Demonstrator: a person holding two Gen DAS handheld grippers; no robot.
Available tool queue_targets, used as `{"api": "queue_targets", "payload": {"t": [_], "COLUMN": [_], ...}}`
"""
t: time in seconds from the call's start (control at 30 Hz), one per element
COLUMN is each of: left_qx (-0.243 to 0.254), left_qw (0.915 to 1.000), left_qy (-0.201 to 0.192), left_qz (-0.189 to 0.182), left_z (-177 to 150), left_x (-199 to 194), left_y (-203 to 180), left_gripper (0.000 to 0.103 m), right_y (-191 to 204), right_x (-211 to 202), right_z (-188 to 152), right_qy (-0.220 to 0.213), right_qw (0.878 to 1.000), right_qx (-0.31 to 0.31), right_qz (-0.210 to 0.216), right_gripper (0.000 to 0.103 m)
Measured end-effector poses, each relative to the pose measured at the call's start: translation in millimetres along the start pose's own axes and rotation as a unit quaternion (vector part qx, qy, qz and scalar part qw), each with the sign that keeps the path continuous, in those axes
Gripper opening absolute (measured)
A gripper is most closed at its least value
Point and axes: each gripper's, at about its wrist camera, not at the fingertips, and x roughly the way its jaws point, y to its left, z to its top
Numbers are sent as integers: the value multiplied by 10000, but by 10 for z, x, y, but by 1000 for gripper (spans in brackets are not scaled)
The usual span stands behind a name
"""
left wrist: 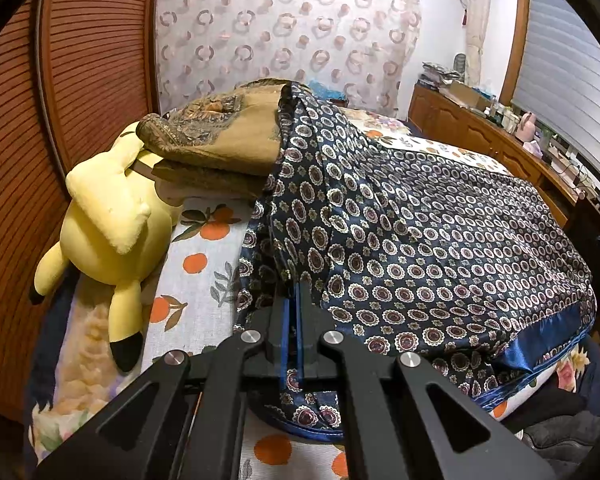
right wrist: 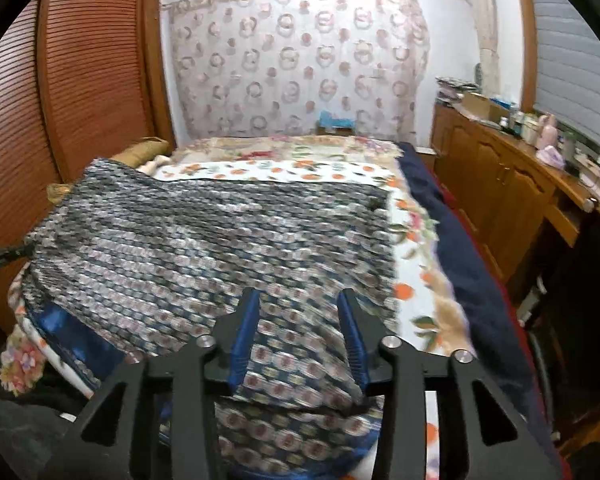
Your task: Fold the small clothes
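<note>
A dark blue satin garment (left wrist: 420, 248) with a ring pattern and a plain blue hem lies spread on the bed. My left gripper (left wrist: 294, 292) is shut on a bunched fold of it near the left edge and holds that fold lifted. In the right wrist view the same garment (right wrist: 220, 240) is blurred by motion. My right gripper (right wrist: 298, 300) is open just above the cloth near its front edge, with the fingers (right wrist: 244, 336) apart and nothing between them.
A yellow plush toy (left wrist: 104, 232) lies at the bed's left side beside folded tan cloth (left wrist: 220, 144). The orange-print bedsheet (right wrist: 420, 280) shows to the right. A wooden louvred wardrobe (left wrist: 60, 80) stands left, a wooden counter (right wrist: 520, 184) with clutter right.
</note>
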Motion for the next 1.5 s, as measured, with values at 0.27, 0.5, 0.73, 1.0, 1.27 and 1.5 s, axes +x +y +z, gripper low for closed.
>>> {"api": "queue_targets", "payload": {"t": [0.27, 0.5, 0.73, 1.0, 1.27, 1.5], "left_qx": [90, 6, -128, -395, -407, -347], "left_qw": [9999, 10000, 9998, 9986, 9987, 9985], "left_qy": [100, -27, 113, 327, 319, 328], "left_qz": [33, -40, 81, 129, 3, -259], "left_z": [-14, 7, -9, -79, -110, -109], "left_x": [40, 28, 147, 282, 304, 313], "left_y": [-14, 23, 88, 229, 239, 207], "left_gripper": [26, 76, 77, 77, 76, 14], "right_y": [448, 619, 689, 836, 913, 910], "right_x": [485, 890, 1062, 1014, 1006, 999], "right_z": [-38, -42, -58, -159, -169, -196], "right_qy": [430, 789, 843, 894, 987, 959], "right_qw": [9967, 9939, 9939, 9938, 9944, 9947], "right_qx": [-383, -494, -537, -616, -380, -356], "right_qz": [573, 585, 468, 253, -49, -20], "right_gripper": [48, 49, 57, 70, 78, 82]}}
